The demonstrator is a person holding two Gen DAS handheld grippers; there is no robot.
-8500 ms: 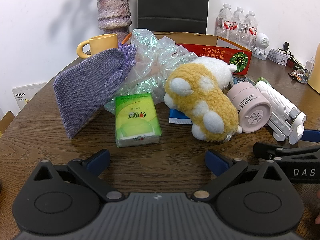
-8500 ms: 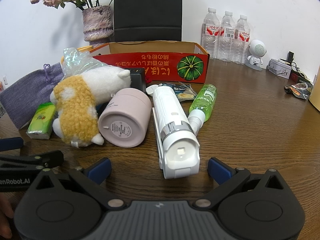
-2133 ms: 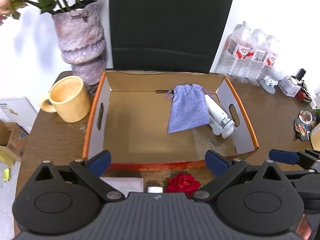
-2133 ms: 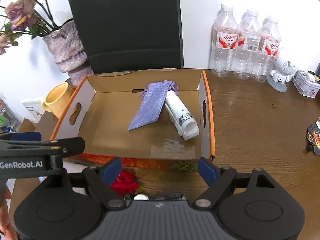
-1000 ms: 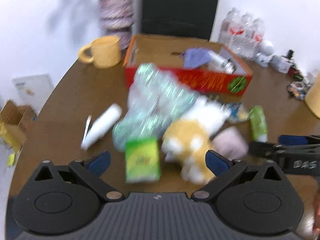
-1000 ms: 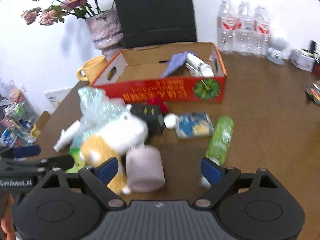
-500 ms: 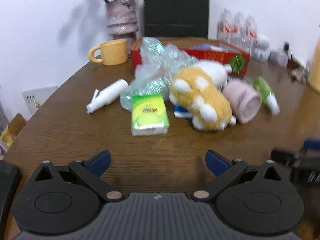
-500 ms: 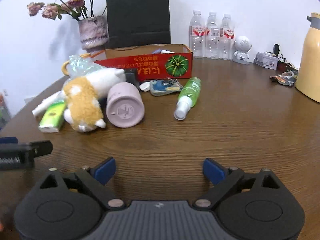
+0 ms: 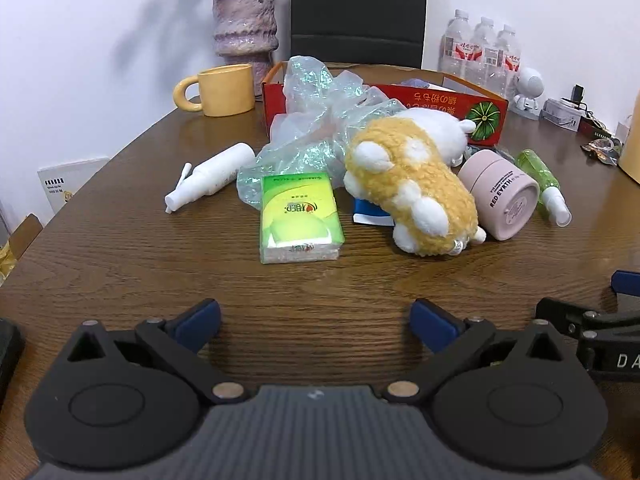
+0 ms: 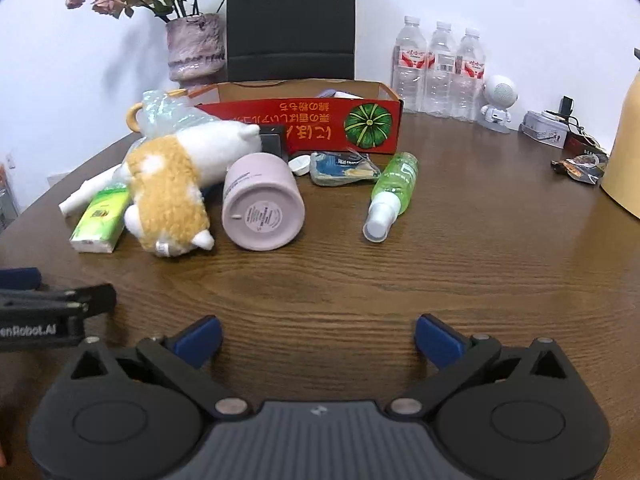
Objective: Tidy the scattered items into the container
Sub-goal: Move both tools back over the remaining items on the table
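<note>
We hold both grippers low over the brown surface (image 9: 120, 264), empty: the left gripper (image 9: 316, 320) stands wide, and the right gripper (image 10: 318, 336) has jaws opening with nothing between them. Most of the tidying remains. Ahead at 12 o'clock lie the tissue pack (image 9: 300, 216), plush toy (image 9: 412, 184) and pink jar (image 10: 262, 200); the green spray bottle (image 10: 394, 186) sits toward 1 o'clock, the white bottle (image 9: 212, 174) toward 10, with crumpled plastic (image 9: 320, 120) behind. Farthest, the red box (image 10: 304, 124) shows only something purple above its rim.
</note>
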